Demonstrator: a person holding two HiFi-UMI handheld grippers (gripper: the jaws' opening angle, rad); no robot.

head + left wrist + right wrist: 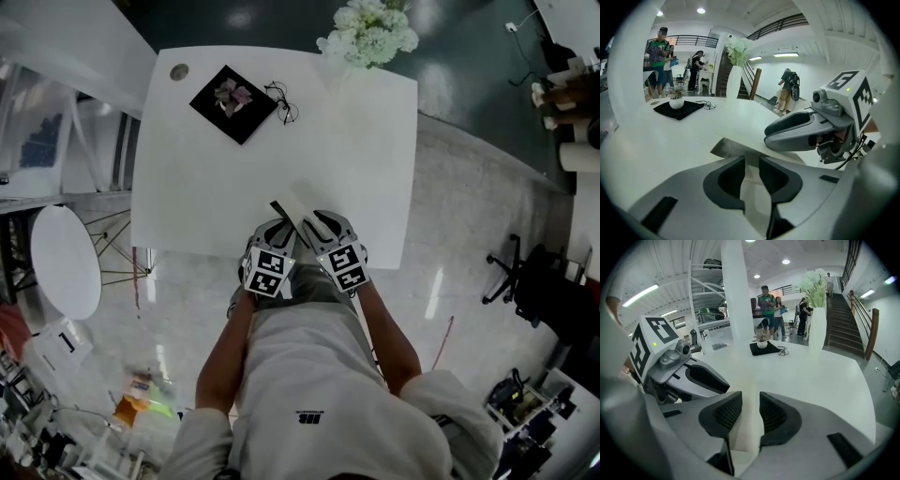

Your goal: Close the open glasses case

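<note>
1. Glasses case [298,208]: open, at lower centre of the frame on the table [375,141], near its front edge.
2. Left gripper [751,164] and right gripper [751,401]: each nipped tight on a thin pale panel of the case.
3. Risk, as judged: uneven pulls could slip a panel free, or skid the case over the near edge.
4. Writing: none legible; shirt print too small.

Beyond the glasses case [302,202], the table [356,159] is lying bare; a black mat [240,123], glasses [284,101] and a vase of flowers [367,33] are crowding its far edge.
</note>
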